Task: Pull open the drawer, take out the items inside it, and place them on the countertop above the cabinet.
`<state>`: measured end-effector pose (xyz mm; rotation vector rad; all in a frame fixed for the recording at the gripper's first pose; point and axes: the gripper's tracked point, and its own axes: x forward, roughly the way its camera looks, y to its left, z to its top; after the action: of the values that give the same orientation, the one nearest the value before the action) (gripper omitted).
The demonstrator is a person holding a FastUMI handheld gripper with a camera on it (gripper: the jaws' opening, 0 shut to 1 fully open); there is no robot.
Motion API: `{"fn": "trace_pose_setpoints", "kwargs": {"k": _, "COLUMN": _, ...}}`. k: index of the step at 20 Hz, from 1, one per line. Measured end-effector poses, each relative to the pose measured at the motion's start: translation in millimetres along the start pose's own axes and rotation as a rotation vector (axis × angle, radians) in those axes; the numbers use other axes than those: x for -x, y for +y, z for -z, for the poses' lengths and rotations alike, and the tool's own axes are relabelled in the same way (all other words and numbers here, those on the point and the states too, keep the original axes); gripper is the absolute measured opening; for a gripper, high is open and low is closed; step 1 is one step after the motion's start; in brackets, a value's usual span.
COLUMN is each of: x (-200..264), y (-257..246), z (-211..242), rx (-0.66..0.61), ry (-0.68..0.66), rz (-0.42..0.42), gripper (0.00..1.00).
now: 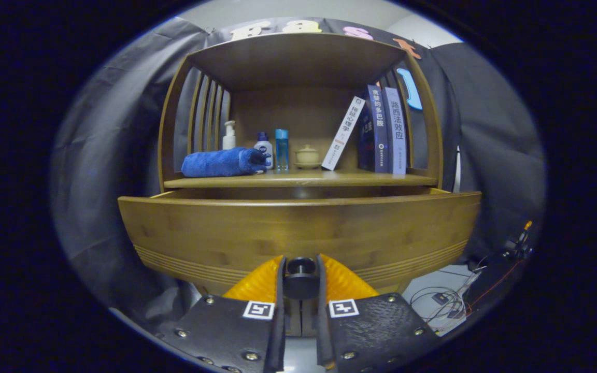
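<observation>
While the drawer point(298, 228) stands pulled a short way out of the wooden cabinet point(298, 62), the gripper point(301, 282) is clamped on the round dark knob point(301, 278) at the middle of the drawer front, one finger pressed to each side of it. The bowed front panel spans the space just ahead of the fingers, and a narrow dark gap shows between its top edge and the countertop point(298, 180) above; what lies inside the drawer cannot be seen from this angle. On the countertop, under the cabinet's upper shelf, a rolled blue towel point(223, 162) lies at the left, with a white pump bottle point(229, 135) behind it. Just beside the towel's end stand a small white bottle with a dark cap point(263, 146) and a slim blue bottle point(281, 149), then a small lidded cup on a saucer point(307, 156). Further right a white book point(343, 132) leans against two upright dark books point(384, 129). Cables point(449, 300) trail across the floor beyond the cabinet's right corner, in front of the black cloth wall point(490, 129)
</observation>
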<state>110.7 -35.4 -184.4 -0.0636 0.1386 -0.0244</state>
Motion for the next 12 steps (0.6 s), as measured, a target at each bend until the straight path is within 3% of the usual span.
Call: {"fn": "trace_pose_setpoints", "kwargs": {"k": 12, "x": 34.1, "y": 0.4, "z": 11.8, "rx": 0.004, "ry": 0.002, "rz": 0.004, "gripper": 0.24}}
